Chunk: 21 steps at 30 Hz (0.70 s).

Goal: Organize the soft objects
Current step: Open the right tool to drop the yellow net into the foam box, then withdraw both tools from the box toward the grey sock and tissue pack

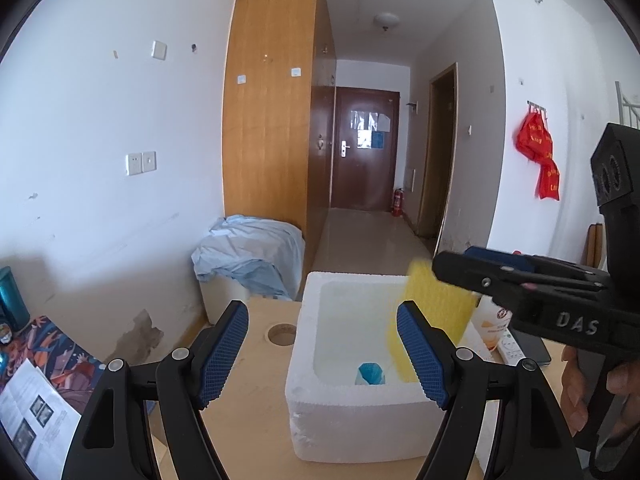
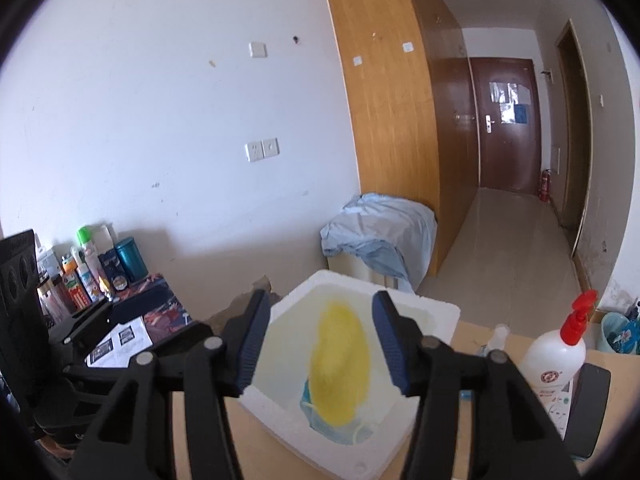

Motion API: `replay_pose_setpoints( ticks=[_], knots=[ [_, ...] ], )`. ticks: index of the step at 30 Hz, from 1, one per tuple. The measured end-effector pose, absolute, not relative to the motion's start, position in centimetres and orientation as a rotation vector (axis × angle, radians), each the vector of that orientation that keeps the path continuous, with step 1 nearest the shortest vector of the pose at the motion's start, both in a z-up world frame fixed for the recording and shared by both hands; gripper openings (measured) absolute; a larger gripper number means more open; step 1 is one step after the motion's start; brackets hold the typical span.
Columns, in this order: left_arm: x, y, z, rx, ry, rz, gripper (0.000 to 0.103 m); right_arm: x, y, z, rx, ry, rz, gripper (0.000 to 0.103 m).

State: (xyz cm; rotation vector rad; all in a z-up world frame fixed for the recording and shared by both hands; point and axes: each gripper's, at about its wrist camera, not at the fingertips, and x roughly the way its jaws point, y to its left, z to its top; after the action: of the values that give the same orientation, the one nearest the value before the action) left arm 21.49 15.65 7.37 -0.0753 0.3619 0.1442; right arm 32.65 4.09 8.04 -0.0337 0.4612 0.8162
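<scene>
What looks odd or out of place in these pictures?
The yellow sponge is blurred between the open right gripper's fingers, touching neither, so it seems to be falling into the foam box. The left gripper is open and empty.

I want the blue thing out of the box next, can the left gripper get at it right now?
Probably yes. The left gripper is open, beside the foam box, whose top is open. The blue item lies inside, though the yellow sponge is dropping over it.
</scene>
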Motion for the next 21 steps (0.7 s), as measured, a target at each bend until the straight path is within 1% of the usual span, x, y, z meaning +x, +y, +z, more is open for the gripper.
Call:
replay_pose_setpoints(
  ticks=[15,16,18,21],
  knots=[
    [20.0,14.9,7.6,-0.086,0.363,0.125,0.078,31.2,3.5,9.0,-0.041,0.442,0.801,0.058],
    [19.9,14.9,7.6,-0.086,0.363,0.124,0.078,31.1,3.4,9.1,-0.043,0.441,0.802,0.059],
    [19.3,14.7,7.6,-0.085,0.365,0.123,0.078,30.9,3.2,9.1,-0.043,0.44,0.798,0.067],
    [18.8,14.4,7.8,-0.088,0.36,0.126,0.08,30.5,2.6,9.1,-0.032,0.438,0.792,0.068]
  ],
)
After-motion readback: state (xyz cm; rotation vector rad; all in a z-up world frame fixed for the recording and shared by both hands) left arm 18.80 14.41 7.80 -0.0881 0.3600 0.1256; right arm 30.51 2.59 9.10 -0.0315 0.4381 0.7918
